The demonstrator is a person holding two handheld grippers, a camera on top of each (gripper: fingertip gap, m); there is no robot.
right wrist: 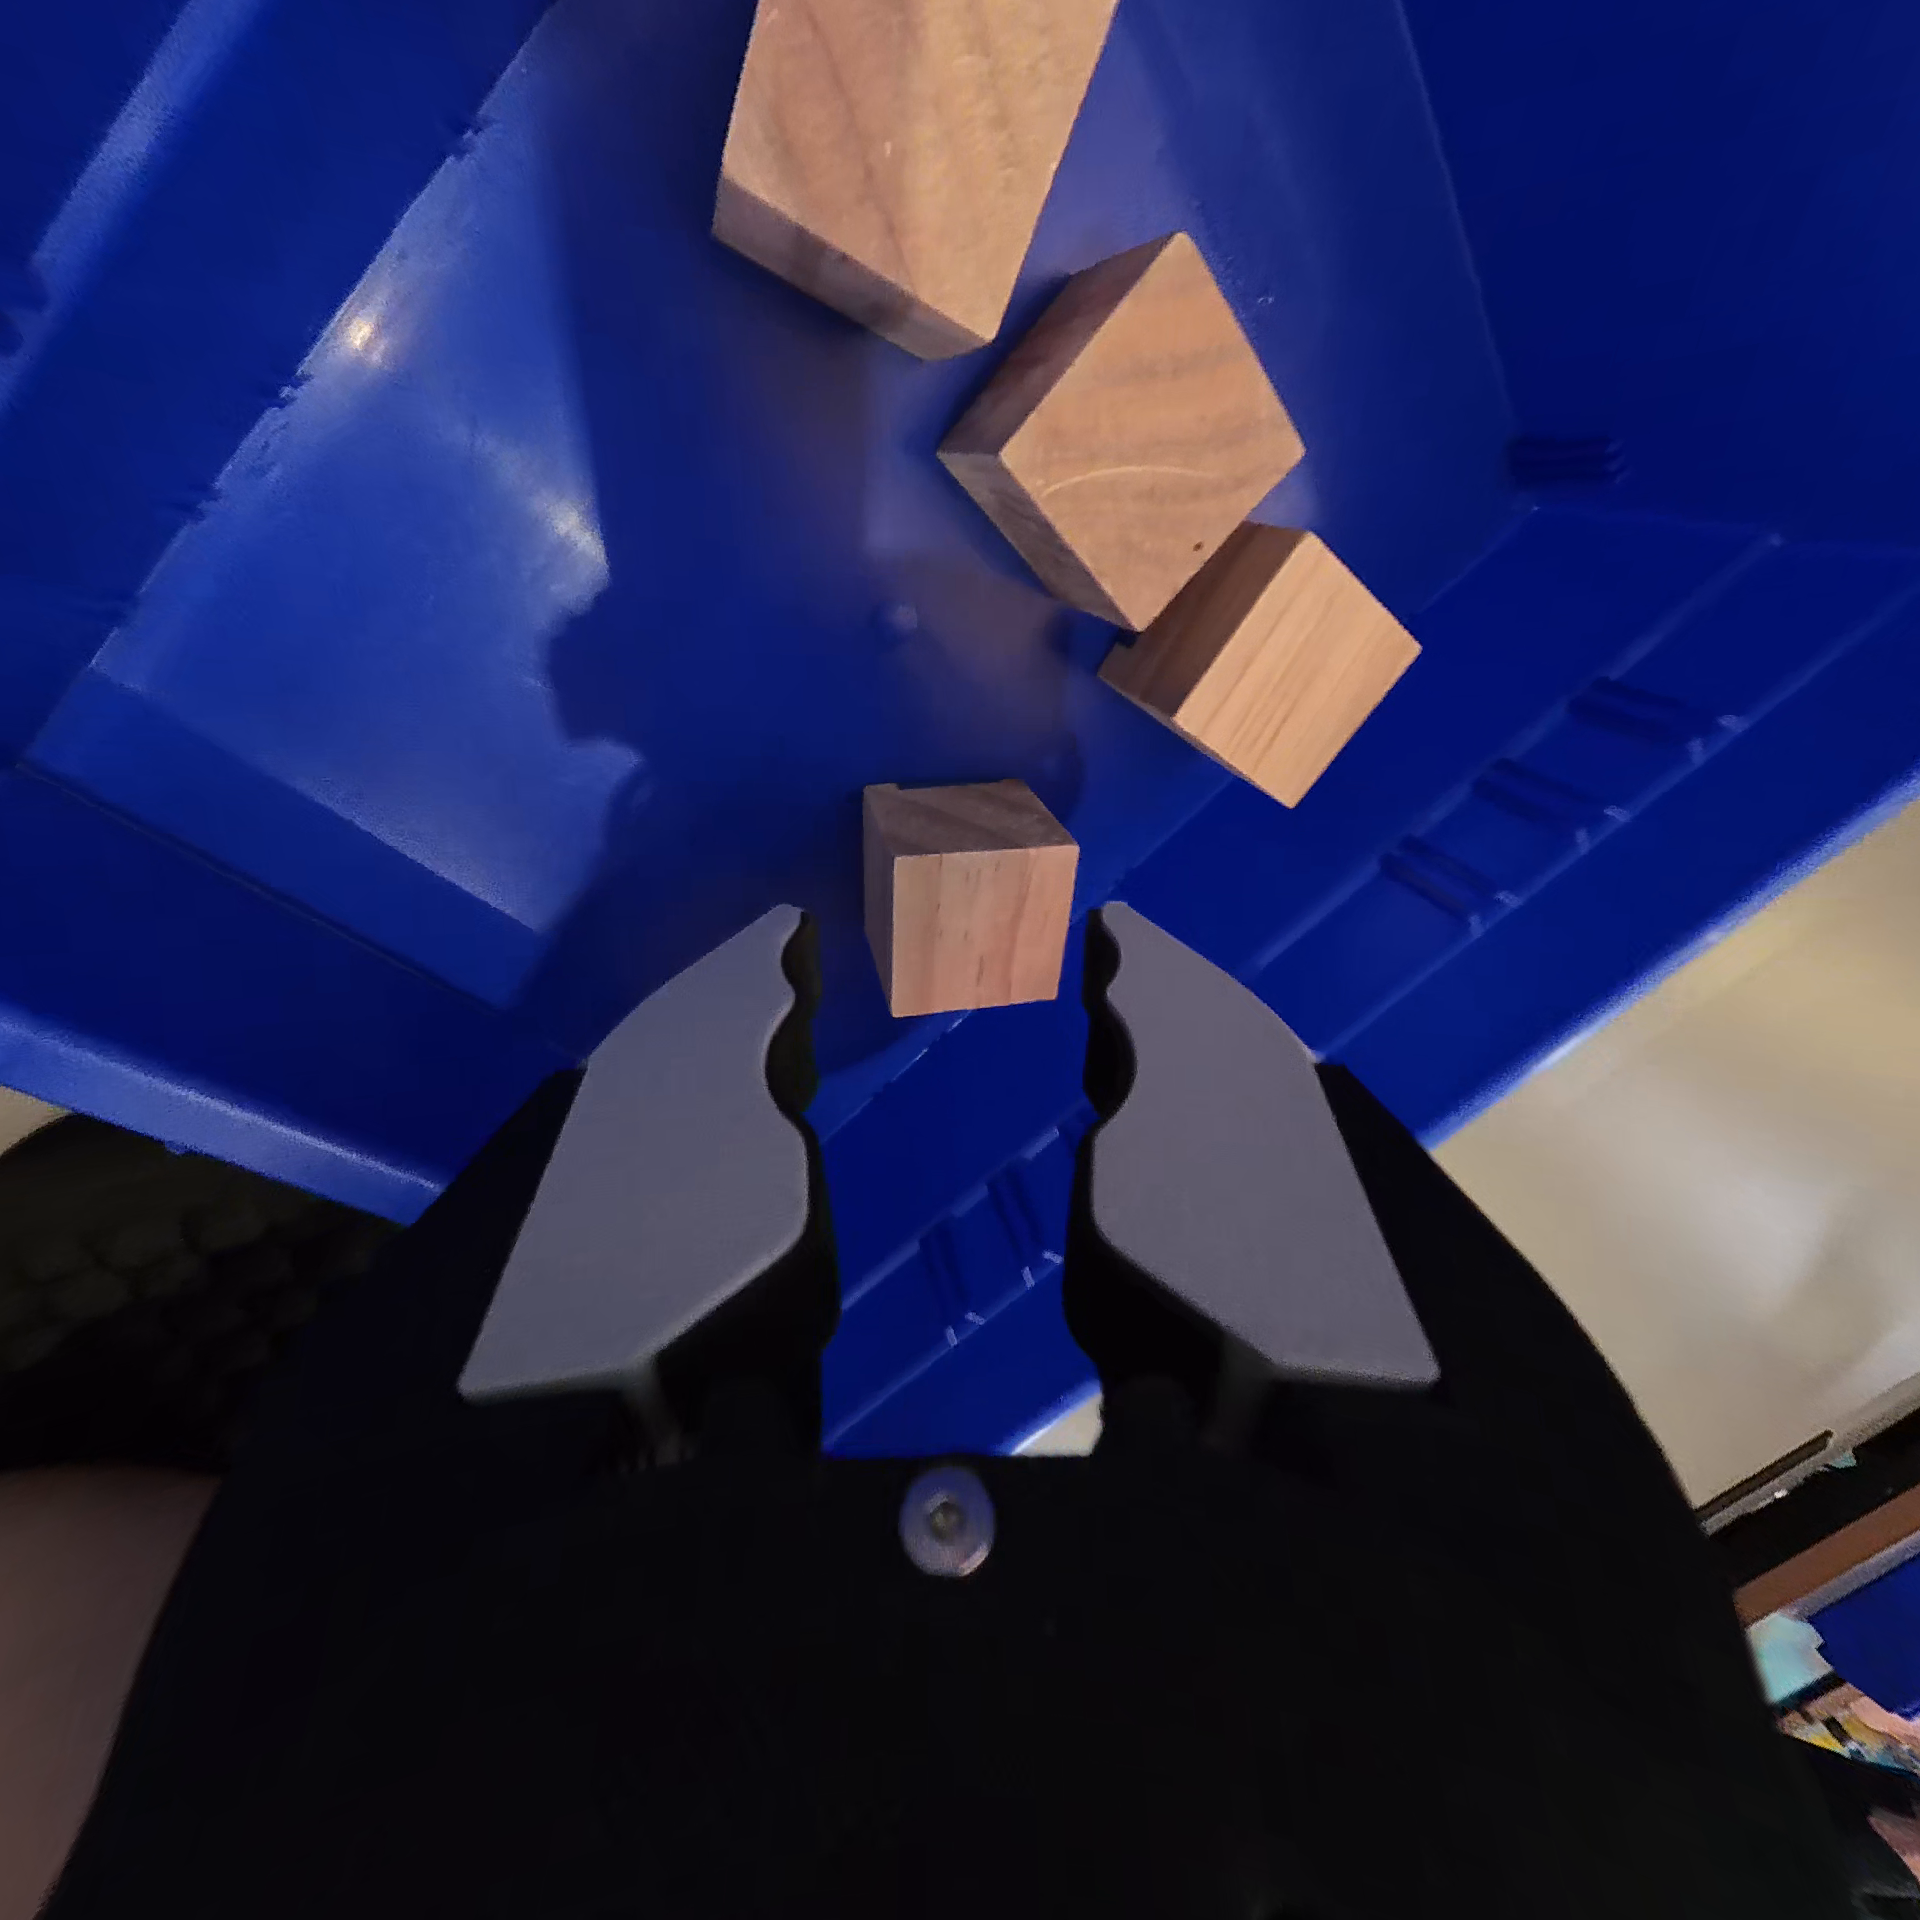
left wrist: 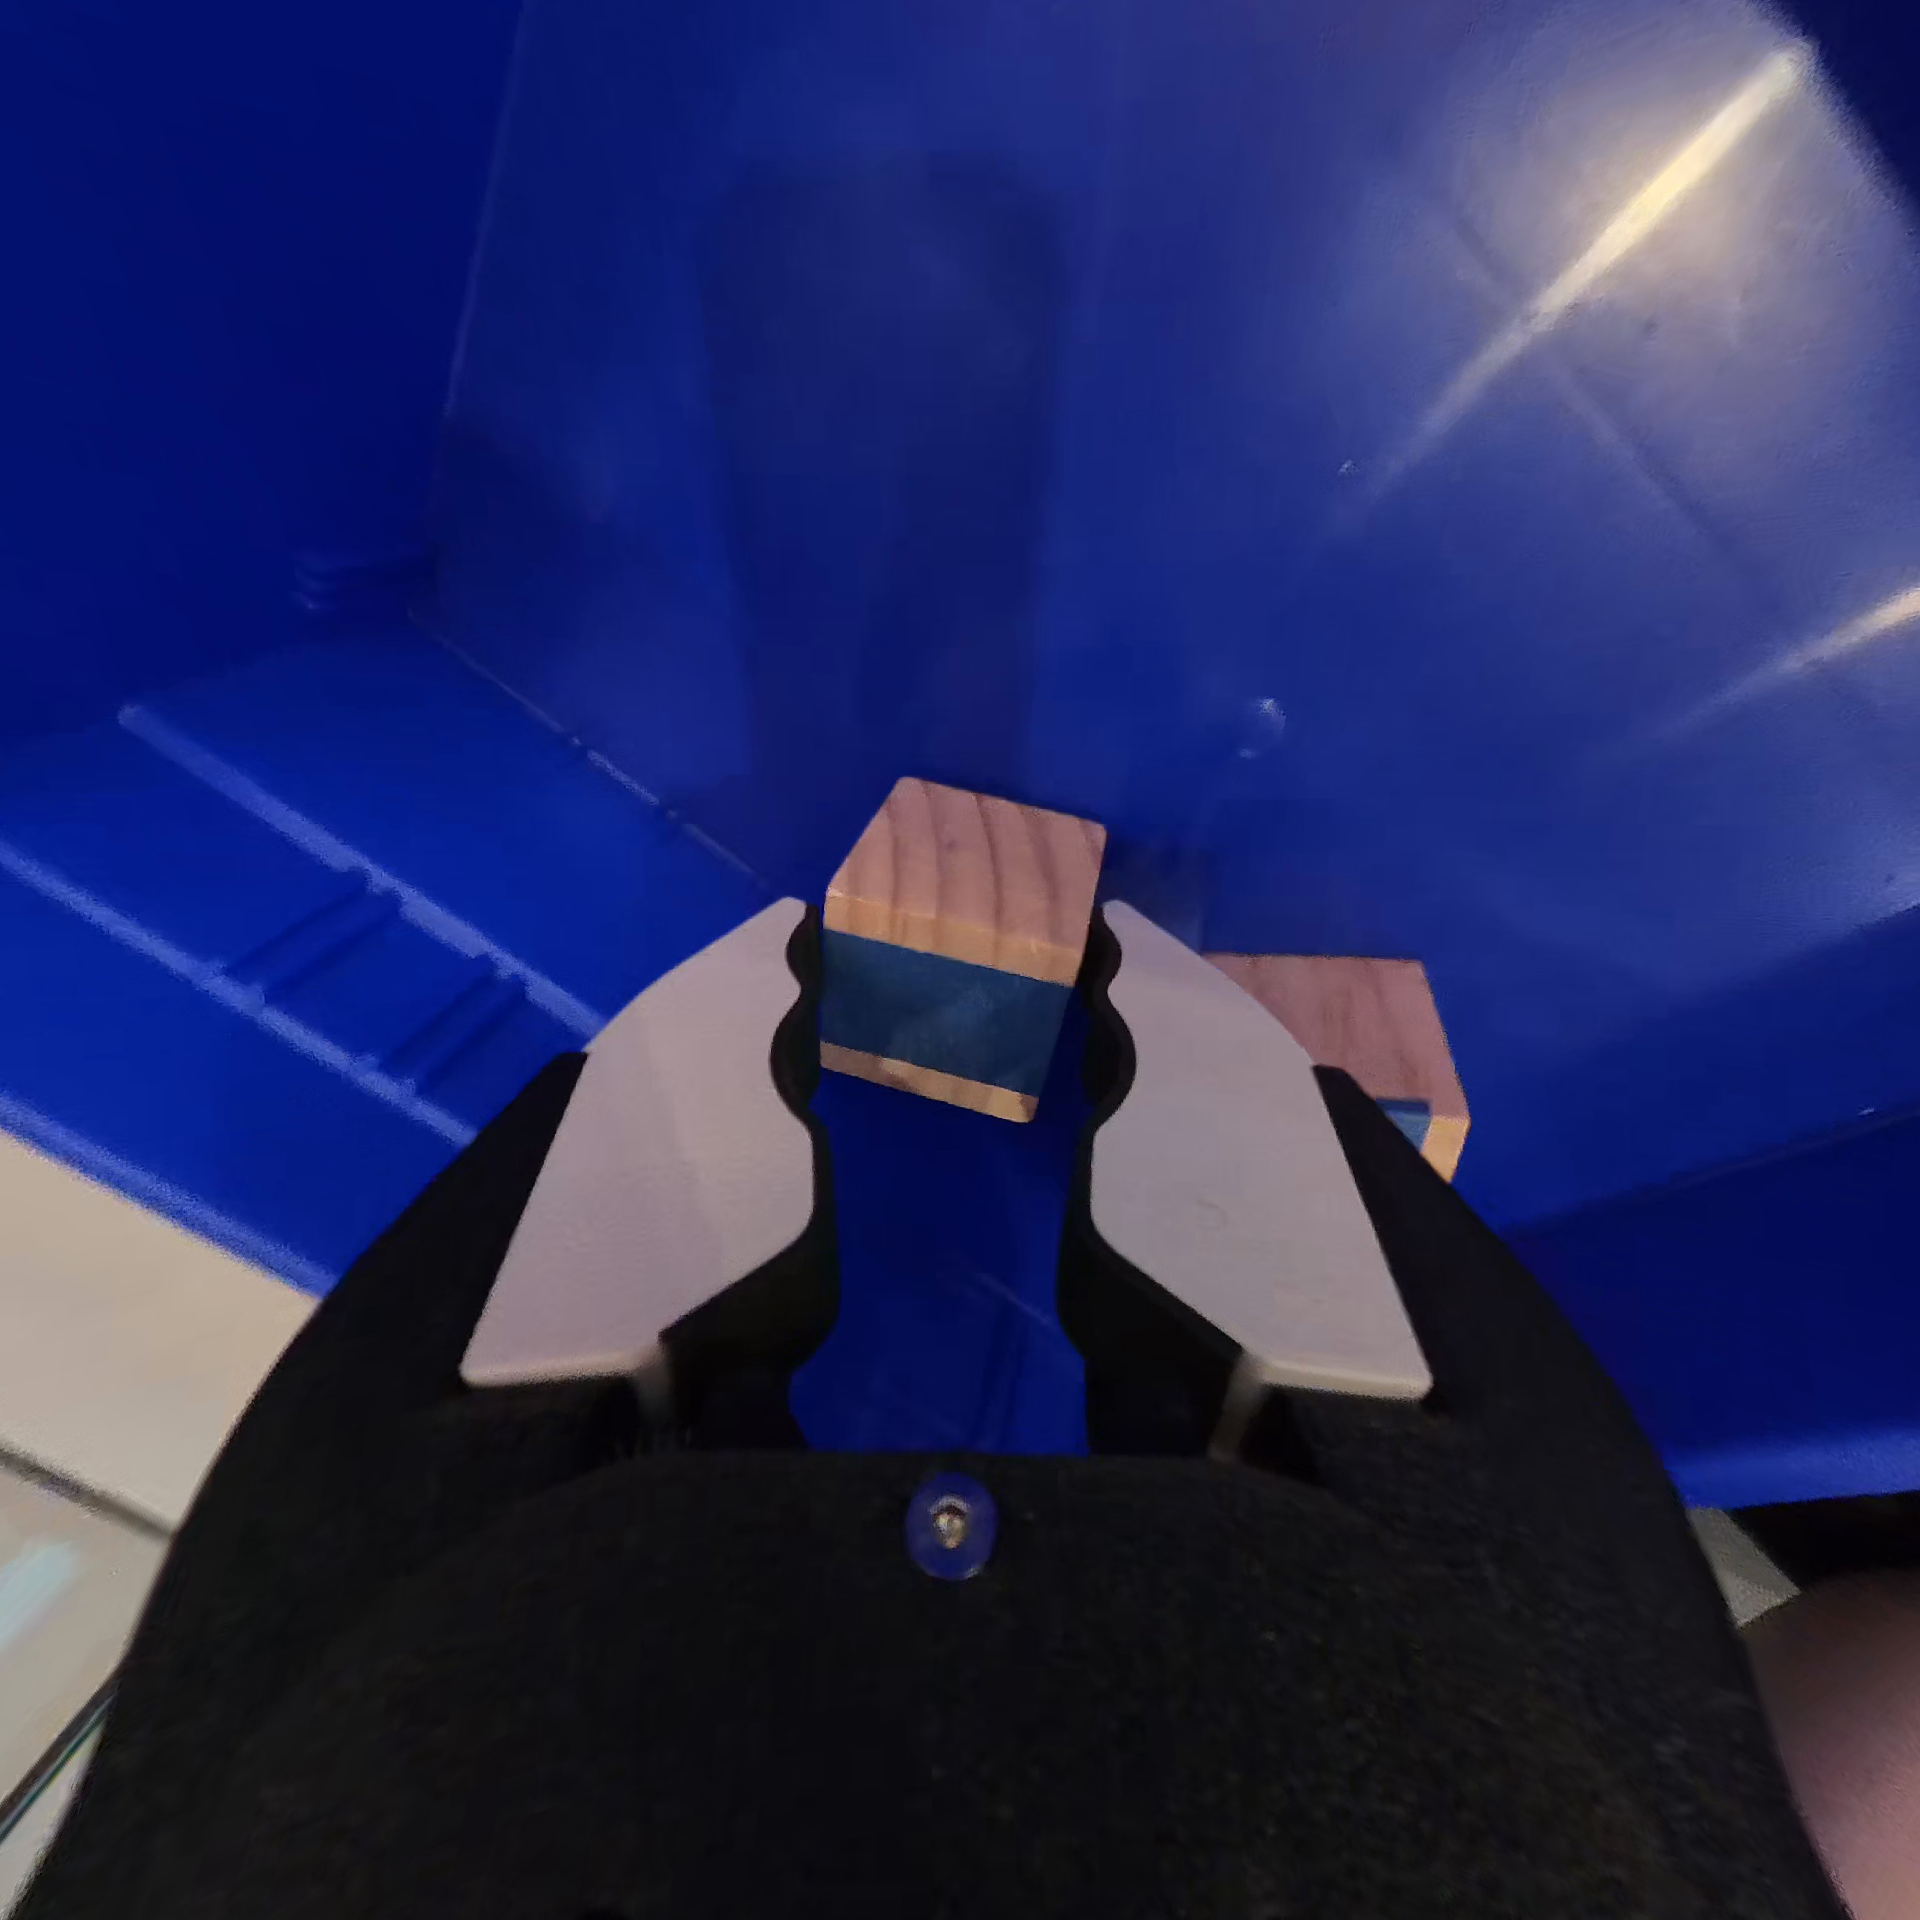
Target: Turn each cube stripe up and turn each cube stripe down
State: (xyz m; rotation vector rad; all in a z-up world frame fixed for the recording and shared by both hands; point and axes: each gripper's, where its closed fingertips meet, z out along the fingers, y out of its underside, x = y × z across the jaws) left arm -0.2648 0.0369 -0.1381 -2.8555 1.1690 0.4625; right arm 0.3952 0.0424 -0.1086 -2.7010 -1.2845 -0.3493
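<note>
My left claw (left wrist: pixel 951 940) is clamped on a striped cube (left wrist: pixel 951 966) above the blue bin (left wrist: pixel 623 416); my right claw (right wrist: pixel 951 940) hangs apart before a plain cube (right wrist: pixel 971 899). I judge them light, stiff and smooth, best pinched on opposite flat faces. Stripes on three farther cubes (right wrist: pixel 1127 431) are hidden.

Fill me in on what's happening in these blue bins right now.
A person is working two handheld claws over wooden cubes in a blue bin. The left claw grips a striped cube at its tips, its blue stripe facing the camera; a second cube lies just to its right. The right claw is open, closing in on a plain-looking small cube; three more cubes lie beyond, no stripes showing.
</note>
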